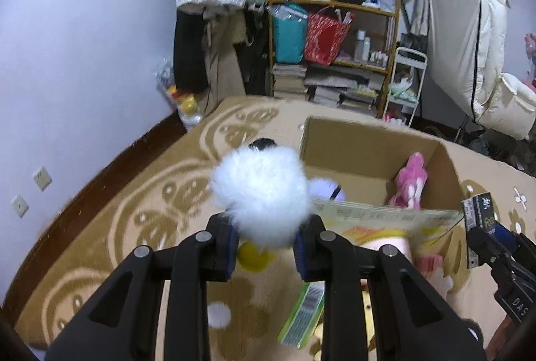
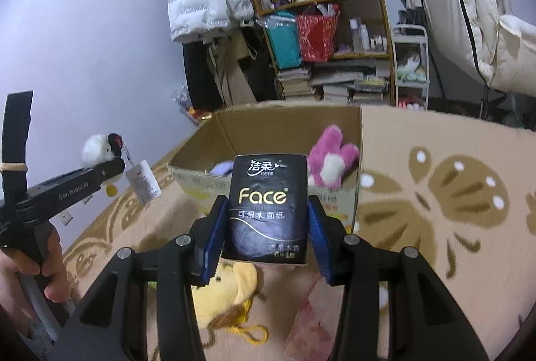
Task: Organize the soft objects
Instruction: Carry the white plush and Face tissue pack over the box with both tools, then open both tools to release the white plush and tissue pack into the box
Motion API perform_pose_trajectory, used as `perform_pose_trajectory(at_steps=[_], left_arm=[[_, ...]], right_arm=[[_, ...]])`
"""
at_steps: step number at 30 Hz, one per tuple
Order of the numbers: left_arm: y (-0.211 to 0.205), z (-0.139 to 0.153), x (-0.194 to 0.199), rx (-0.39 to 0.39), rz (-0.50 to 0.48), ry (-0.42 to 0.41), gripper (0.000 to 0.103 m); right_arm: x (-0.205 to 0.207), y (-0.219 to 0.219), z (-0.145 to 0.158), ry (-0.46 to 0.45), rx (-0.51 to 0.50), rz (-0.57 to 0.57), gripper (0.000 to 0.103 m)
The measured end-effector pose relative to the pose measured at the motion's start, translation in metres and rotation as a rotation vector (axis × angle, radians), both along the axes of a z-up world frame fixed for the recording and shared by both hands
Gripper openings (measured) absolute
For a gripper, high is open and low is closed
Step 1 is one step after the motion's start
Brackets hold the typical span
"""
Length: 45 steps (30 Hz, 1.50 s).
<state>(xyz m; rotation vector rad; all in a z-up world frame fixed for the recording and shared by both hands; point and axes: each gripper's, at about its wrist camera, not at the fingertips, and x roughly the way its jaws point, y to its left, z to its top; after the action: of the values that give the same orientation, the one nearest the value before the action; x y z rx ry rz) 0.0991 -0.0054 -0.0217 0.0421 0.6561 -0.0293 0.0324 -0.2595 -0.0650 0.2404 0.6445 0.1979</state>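
A tan floral blanket (image 2: pixel 452 193) covers the bed, with a cluttered wooden shelf (image 1: pixel 335 25) at the far wall. An open cardboard box (image 2: pixel 360 139) sits mid-bed, clear blanket at its right. The right gripper (image 2: pixel 268 228) clamps a black tissue pack (image 2: pixel 268 206); the left gripper (image 1: pixel 266 248) pinches a white fluffy plush toy (image 1: pixel 261 190), near the box's left.

1. Dim, cool indoor light with a bluish cast; no harsh shadows.
2. Heavy fisheye bend, black corners in both views.
3. Slight motion blur on the rug pattern (image 2: pixel 452 193) and near edges.
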Motion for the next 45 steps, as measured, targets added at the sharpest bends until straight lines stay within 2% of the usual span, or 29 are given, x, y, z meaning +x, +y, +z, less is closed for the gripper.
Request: perform_pose_trajectory(at_steps=[3, 6, 9, 13, 19, 27, 37, 45], left_arm=[[-0.007, 0.011, 0.003, 0.027, -0.013, -0.037, 0.025], [-0.010, 0.021, 0.010, 0.011, -0.032, -0.058, 0.025], [-0.015, 0.027, 0.017, 0.035, -0.038, -0.083, 0.025], [-0.021, 0.028, 0.028, 0.040, -0.048, -0.089, 0.025], [-0.037, 0.023, 0.044, 0.088, -0.073, -0.099, 0.025], [-0.048, 0.023, 0.065, 0.091, -0.094, -0.111, 0.025], [-0.056, 0.018, 0.084, 0.032, -0.134, -0.105, 0.025], [-0.077, 0.003, 0.090, 0.047, -0.190, -0.068, 0.027]], right_arm=[[0.007, -0.001, 0.007, -0.030, -0.004, 0.000, 0.049], [0.018, -0.001, 0.009, -0.041, -0.003, -0.005, 0.049], [0.028, 0.001, 0.009, -0.048, -0.006, 0.001, 0.049], [0.040, 0.004, 0.013, -0.063, -0.021, 0.016, 0.049], [0.059, 0.003, 0.024, -0.100, -0.034, 0.023, 0.049], [0.081, -0.012, 0.031, -0.126, -0.051, 0.011, 0.049], [0.098, -0.026, 0.018, -0.079, -0.077, 0.022, 0.050], [0.102, -0.022, 0.001, -0.033, -0.072, 0.032, 0.050]])
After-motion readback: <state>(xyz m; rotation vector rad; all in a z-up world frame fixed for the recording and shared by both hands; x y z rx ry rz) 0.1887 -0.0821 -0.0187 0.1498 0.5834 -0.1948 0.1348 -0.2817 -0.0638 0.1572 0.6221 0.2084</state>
